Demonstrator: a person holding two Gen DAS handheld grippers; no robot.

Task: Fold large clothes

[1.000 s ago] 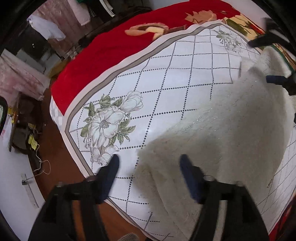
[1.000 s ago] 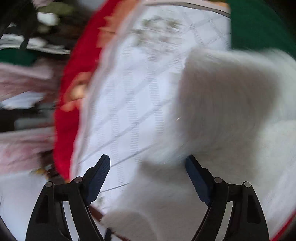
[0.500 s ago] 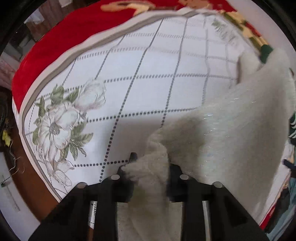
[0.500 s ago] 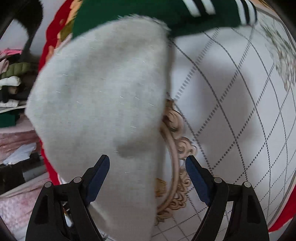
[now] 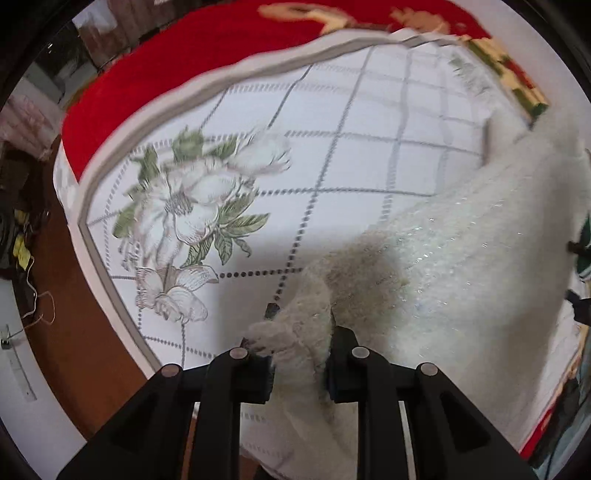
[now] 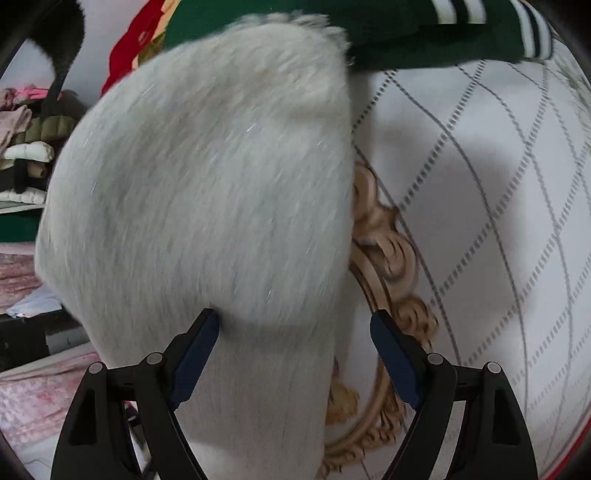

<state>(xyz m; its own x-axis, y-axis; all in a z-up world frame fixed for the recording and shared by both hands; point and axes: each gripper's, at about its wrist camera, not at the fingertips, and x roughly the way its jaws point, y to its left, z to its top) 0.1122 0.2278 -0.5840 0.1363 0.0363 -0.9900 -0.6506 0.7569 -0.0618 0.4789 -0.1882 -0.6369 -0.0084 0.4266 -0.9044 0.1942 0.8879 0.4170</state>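
**Mia:** Where is the fluffy white sweater [image 5: 461, 266]?

**Ben:** It lies on the bed [image 5: 332, 177], on the white sheet with the flower print. From the left gripper [image 5: 299, 354] it stretches away and to the right, so that is its long way.

**Mia:** Is the left gripper holding it?

**Ben:** Yes. Its two fingers are squeezed tight on a bunched-up bit of the sweater, at the near edge, close to the side of the bed.

**Mia:** And the right gripper [image 6: 295, 332]?

**Ben:** It is wide apart and holds nothing. The sweater [image 6: 207, 177] fills the space in front of it and runs down between its fingers, but the fingers are not pinching it. One blue fingertip [image 6: 207, 325] is right at the fluff. I can't tell if it touches.

**Mia:** What is that green thing?

**Ben:** A green top with white stripes [image 6: 424, 33]. It lies past the far end of the sweater.

**Mia:** So which gripper goes next?

**Ben:** I think the right one. The cloth is straight ahead of it and a bit to its left, so it only has to close on the edge. Then both can lift and fold together.
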